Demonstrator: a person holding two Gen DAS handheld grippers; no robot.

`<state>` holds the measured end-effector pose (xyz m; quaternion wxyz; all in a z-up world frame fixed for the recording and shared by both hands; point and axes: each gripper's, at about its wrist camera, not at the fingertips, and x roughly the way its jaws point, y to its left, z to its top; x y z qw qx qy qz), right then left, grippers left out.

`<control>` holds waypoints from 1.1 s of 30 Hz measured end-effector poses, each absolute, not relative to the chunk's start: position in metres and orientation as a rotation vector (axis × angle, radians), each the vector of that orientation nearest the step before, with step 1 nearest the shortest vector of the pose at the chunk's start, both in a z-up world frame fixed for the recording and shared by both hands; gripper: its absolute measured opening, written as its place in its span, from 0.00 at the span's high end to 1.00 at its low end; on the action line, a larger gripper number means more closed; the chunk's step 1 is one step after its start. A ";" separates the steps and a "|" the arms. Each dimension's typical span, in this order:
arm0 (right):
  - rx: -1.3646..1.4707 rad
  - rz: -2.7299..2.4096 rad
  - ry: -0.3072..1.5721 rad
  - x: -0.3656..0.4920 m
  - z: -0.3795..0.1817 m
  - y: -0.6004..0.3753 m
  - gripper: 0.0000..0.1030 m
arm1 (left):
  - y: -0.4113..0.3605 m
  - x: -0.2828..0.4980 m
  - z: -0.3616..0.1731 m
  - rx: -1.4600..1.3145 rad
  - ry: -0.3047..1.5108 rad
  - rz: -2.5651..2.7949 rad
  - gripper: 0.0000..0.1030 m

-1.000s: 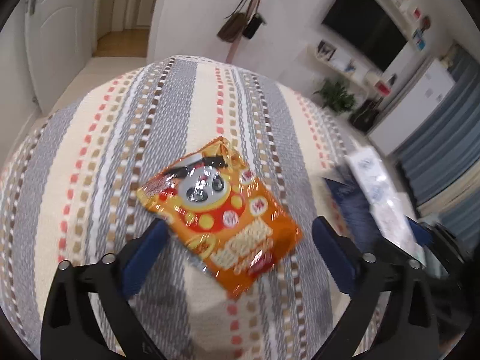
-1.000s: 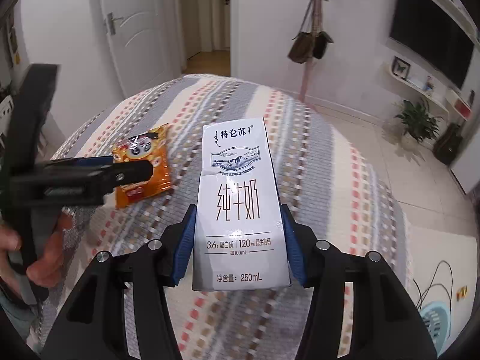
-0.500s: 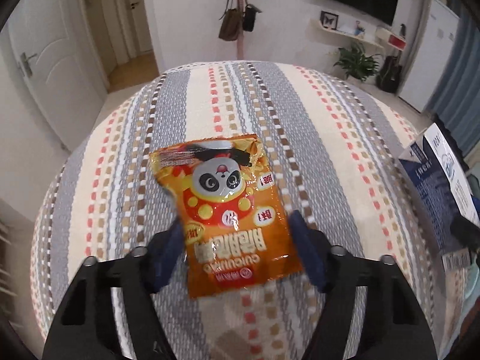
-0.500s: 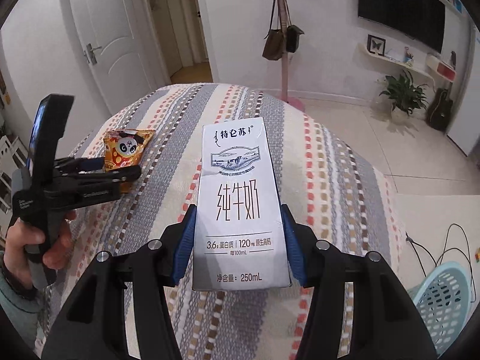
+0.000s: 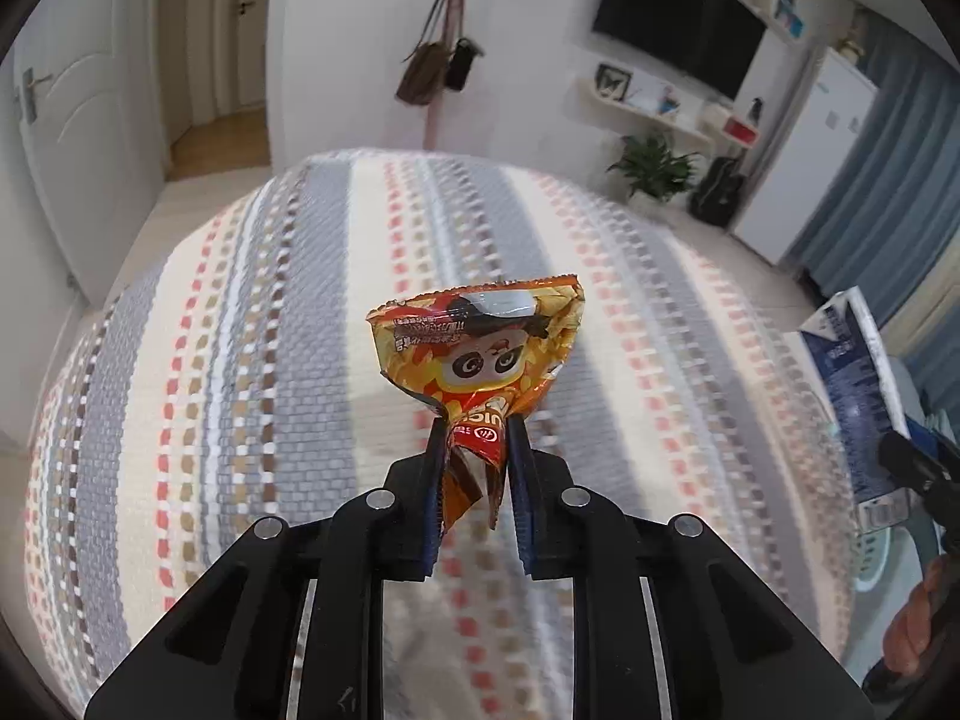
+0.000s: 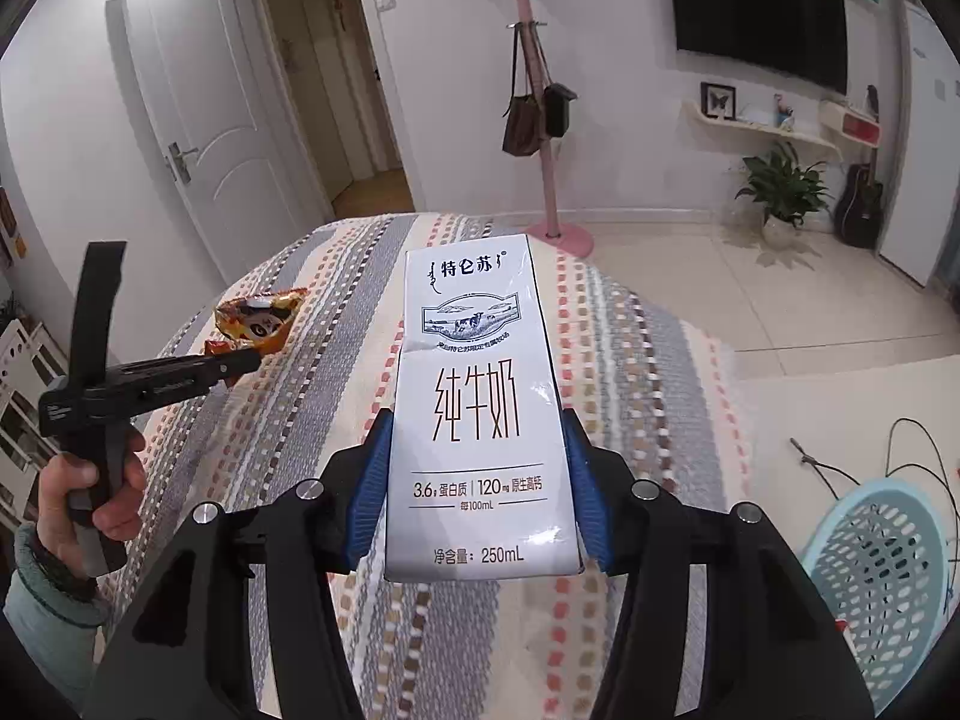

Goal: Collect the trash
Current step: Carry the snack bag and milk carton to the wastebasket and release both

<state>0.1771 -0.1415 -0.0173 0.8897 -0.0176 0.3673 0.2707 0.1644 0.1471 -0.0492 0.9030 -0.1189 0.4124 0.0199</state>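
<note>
My left gripper [image 5: 476, 420] is shut on the lower end of an orange panda snack packet [image 5: 480, 348] and holds it up above the striped tablecloth [image 5: 270, 372]. The same gripper [image 6: 240, 363] and packet [image 6: 261, 321] show at the left of the right wrist view. My right gripper [image 6: 477, 420] is shut on a white 250 mL milk carton [image 6: 477, 396], held lengthwise above the tablecloth [image 6: 630, 360]. The carton also shows at the right edge of the left wrist view [image 5: 852, 372].
A light blue perforated basket [image 6: 882, 570] stands on the floor to the right of the table, with loose cables [image 6: 900, 456] beside it. A pink coat stand [image 6: 540, 120] with bags, a potted plant [image 6: 780, 192] and a white door [image 6: 198, 120] lie beyond the table.
My left gripper has closed on the snack packet and lifted it off the tablecloth. My right gripper has kept hold of the milk carton and moved back and up.
</note>
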 end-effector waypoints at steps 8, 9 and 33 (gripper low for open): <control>0.038 0.469 0.683 0.153 0.005 -0.199 0.51 | 0.071 0.143 0.009 -0.174 0.711 -0.122 0.83; 0.053 0.453 0.671 0.150 0.009 -0.209 0.51 | 0.059 0.142 0.015 -0.164 0.698 -0.148 0.83; 0.364 -0.225 0.884 0.128 -0.083 -0.465 0.51 | -0.284 0.194 -0.067 0.074 0.916 -0.694 0.83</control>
